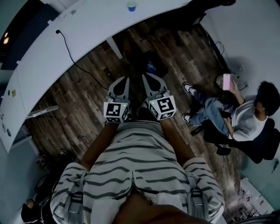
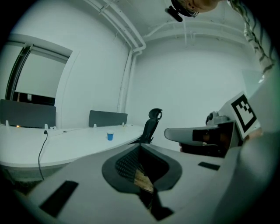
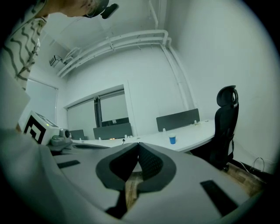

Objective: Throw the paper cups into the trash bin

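**Q:** What are the tongs doing?
**A:** The left gripper (image 1: 122, 81) is sitting pressed together, empty. The blue paper cup (image 1: 131, 5) is standing on the white desk (image 1: 65, 39), well ahead. The right gripper (image 1: 148, 78) is likewise pressed together, pinching nothing.
**Q:** Step?
**A:** Approach, I judge. Next is calling for closing in, then spreading one pair of jaws.

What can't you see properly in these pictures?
- No trash bin shows clearly in any view. The dark thing under the desk in the head view is too dim to name.
- The blue cup is cut by the top edge in the head view and tiny in both gripper views, so its inside is unknown.
- The floor right below the person is hidden by their striped shirt in the head view.
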